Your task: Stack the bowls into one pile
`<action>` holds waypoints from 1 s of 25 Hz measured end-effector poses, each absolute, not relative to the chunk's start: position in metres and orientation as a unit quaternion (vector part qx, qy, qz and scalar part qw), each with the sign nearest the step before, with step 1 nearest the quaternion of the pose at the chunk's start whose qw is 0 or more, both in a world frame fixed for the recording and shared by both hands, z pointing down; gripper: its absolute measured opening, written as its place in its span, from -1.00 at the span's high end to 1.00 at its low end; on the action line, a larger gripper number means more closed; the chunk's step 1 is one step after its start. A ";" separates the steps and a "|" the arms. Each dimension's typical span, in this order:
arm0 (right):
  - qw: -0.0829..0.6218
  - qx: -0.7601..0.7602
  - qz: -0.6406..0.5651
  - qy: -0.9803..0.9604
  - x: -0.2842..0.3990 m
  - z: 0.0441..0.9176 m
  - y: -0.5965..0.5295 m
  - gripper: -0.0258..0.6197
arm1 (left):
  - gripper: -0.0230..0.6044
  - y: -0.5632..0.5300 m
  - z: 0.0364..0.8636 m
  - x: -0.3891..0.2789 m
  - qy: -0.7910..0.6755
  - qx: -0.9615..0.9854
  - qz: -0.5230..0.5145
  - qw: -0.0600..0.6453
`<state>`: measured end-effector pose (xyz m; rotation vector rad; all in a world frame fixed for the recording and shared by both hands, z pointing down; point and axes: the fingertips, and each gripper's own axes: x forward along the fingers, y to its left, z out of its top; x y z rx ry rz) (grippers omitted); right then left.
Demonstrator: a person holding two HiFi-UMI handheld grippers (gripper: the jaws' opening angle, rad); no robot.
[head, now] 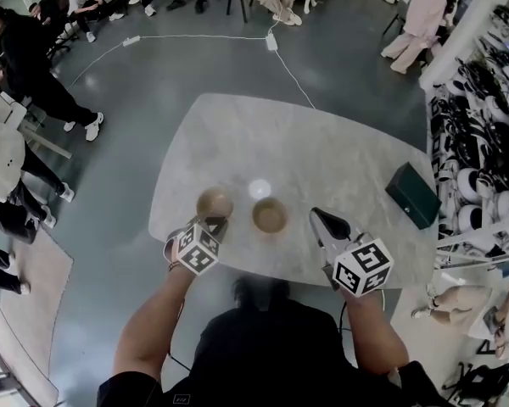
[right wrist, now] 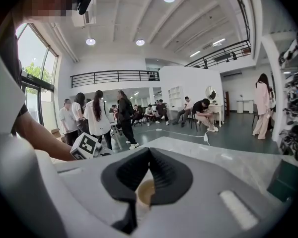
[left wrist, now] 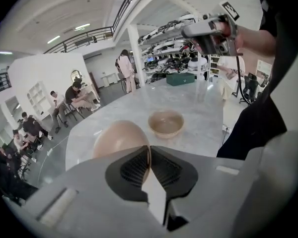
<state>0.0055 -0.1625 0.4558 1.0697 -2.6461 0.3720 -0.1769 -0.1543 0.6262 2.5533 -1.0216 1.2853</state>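
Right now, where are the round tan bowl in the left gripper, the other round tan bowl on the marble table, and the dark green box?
Gripped tan bowl (left wrist: 120,139): left gripper view, its outer wall.
Free tan bowl (head: 270,217): head view, its inner bottom.
Dark green box (head: 413,195): head view, its top face.

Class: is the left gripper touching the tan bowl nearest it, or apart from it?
Touching. The left gripper view shows the left gripper clamped on the rim of the tan bowl, with no gap.

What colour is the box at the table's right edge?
Dark green; the box shows best in the head view.
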 end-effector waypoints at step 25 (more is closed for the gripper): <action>0.092 0.392 0.153 -0.902 0.136 0.452 -0.160 0.91 | 0.86 -0.165 0.540 -0.029 -0.336 0.867 0.367 0.029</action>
